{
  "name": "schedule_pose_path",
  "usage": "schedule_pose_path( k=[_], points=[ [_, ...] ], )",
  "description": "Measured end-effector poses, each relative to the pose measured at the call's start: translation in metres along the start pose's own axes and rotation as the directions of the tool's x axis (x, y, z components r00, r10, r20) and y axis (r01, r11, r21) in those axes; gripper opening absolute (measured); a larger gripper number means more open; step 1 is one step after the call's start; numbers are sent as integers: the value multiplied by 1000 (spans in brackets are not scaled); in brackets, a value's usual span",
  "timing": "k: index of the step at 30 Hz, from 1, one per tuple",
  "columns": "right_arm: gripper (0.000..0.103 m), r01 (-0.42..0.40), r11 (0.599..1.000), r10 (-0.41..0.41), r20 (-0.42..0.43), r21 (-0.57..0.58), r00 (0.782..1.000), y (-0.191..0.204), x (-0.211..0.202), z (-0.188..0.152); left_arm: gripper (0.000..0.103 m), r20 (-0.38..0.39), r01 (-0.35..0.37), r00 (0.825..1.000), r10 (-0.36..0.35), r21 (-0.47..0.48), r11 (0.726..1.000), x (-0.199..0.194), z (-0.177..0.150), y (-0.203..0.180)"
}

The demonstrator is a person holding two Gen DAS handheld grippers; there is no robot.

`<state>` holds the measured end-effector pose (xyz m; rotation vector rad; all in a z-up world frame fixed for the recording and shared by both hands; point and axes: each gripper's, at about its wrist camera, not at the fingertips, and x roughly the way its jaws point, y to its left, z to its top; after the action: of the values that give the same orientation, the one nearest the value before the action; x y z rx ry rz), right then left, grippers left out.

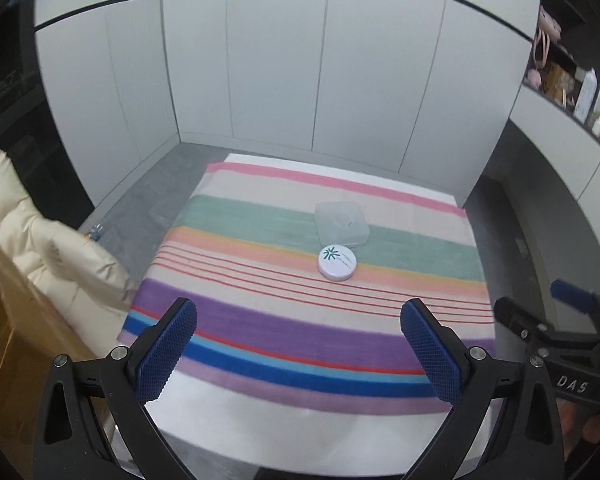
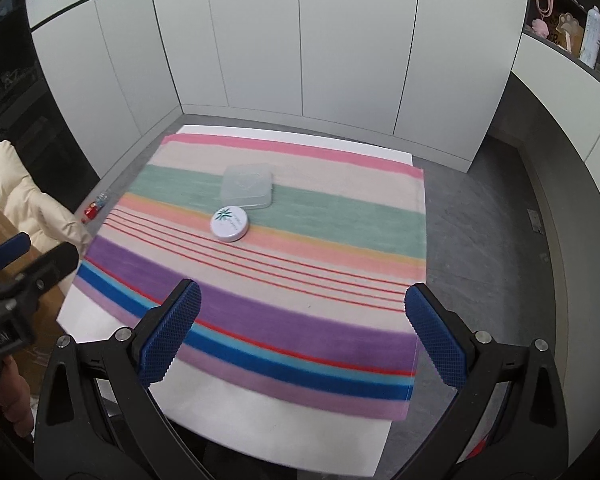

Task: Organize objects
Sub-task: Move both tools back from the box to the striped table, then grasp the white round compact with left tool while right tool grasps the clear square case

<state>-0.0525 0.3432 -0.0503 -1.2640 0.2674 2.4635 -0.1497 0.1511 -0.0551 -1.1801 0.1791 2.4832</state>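
Two grippers hang over the near edge of the striped cloth [image 1: 260, 320], the left gripper [image 1: 298, 354] and the right gripper [image 2: 302, 334], both wide apart and holding nothing. In the middle, the round white tin [image 1: 337, 263] touches the clear flat box [image 1: 342, 223] behind it. Both look light, hard and slippery, so squeeze their sides.

Both cameras look forward and down past their own spread fingers, from above the near edge of the striped cloth [image 1: 260, 320]. Each faces the white wall panels [image 2: 300, 40]. They share the cloth, the round tin [image 1: 337, 262] and each other's gripper.
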Motion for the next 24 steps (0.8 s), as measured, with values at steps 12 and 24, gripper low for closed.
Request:
schedule_pose_path(
  k=[12, 24],
  points=[
    [103, 13, 1000, -12, -72, 13, 997, -29, 116, 19, 98, -105, 19, 994, -12, 71, 997, 120, 5, -30],
    [99, 14, 1000, -15, -112, -7, 994, -29, 202, 21, 88, -183, 82, 981, -67, 74, 994, 226, 5, -39]
  ],
)
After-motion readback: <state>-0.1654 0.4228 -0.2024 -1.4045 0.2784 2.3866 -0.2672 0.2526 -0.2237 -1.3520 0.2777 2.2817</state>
